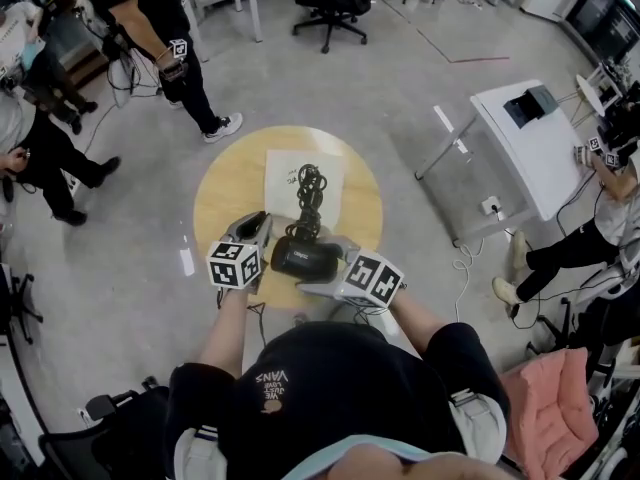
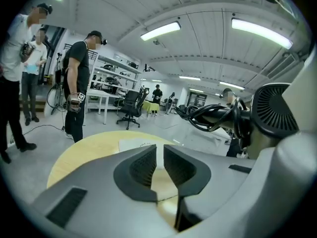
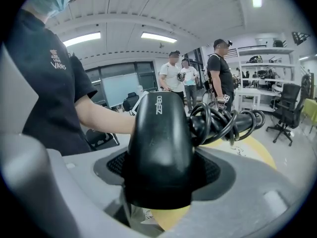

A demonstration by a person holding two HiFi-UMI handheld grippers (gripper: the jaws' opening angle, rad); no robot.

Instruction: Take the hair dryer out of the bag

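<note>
The black hair dryer (image 1: pixel 305 256) hangs above the round wooden table (image 1: pixel 225 183), with my right gripper (image 1: pixel 322 266) shut on its barrel. Its cord (image 1: pixel 310 193) is wound round the handle, which points away from me. In the right gripper view the barrel (image 3: pixel 161 143) fills the space between the pads, and the coiled cord (image 3: pixel 223 120) sticks out to the right. The white bag (image 1: pixel 285 173) lies flat on the table beyond it. My left gripper (image 1: pixel 255 226) is just left of the dryer, its jaws a narrow gap apart with nothing between them (image 2: pixel 159 165). The dryer's rear grille (image 2: pixel 277 115) shows at the right.
Two people (image 1: pixel 150 38) stand beyond the table at the upper left. A black office chair (image 1: pixel 335 3) is at the top. A white desk (image 1: pixel 530 143) and a seated person (image 1: pixel 600 228) are on the right. A pink cloth (image 1: pixel 550 408) lies at the lower right.
</note>
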